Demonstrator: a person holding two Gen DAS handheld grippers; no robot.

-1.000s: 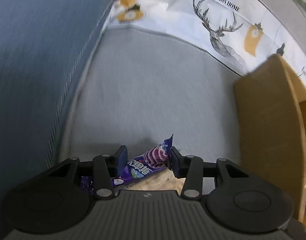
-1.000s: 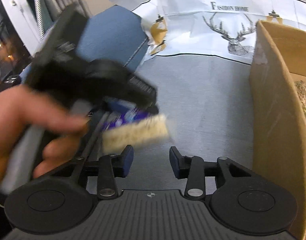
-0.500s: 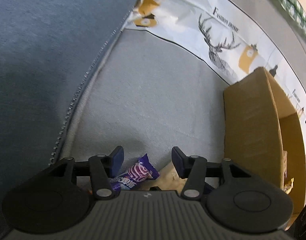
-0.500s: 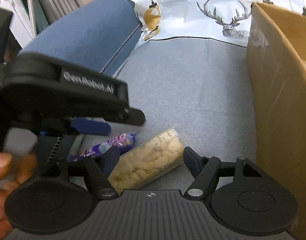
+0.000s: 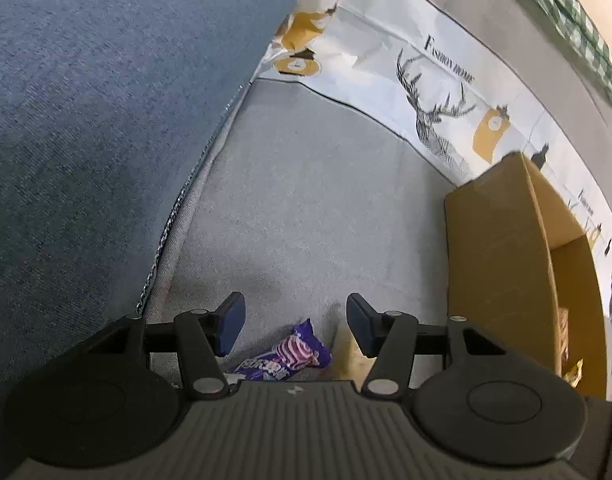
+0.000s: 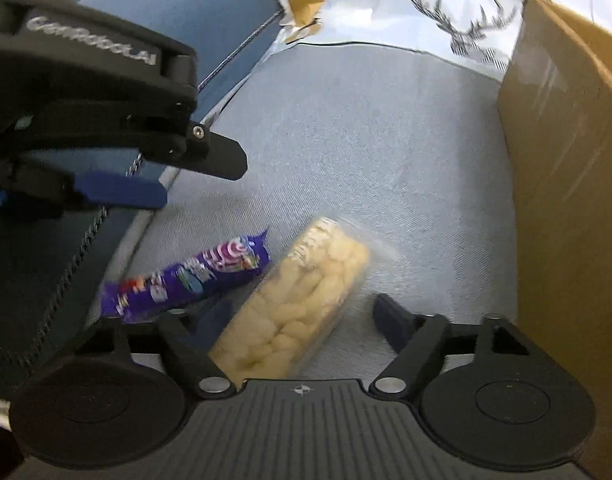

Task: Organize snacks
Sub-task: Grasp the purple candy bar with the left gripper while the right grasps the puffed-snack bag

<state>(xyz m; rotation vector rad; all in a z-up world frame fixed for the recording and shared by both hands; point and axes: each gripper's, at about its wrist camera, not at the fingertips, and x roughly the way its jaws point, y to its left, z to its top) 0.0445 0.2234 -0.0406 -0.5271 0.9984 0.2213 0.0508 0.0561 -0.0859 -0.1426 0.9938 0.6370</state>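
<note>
Right wrist view: right gripper [image 6: 302, 312] jaws apart, just been closing, straddling clear puffed-snack pack [image 6: 294, 300] on grey cushion [image 6: 365, 140], no pad contact visible. Purple candy wrapper [image 6: 190, 276] left of pack. Left gripper [image 5: 294, 324] empty, jaws just opened wider. Cardboard box [image 6: 565, 168] right of pack.

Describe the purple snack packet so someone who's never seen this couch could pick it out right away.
On the grey seat cushion, left of the cardboard box, two snacks lie side by side. The purple snack packet is the slim wrapper with a pink swirl, nearer the blue cushion; its neighbour is a clear pack of pale puffs.
</note>
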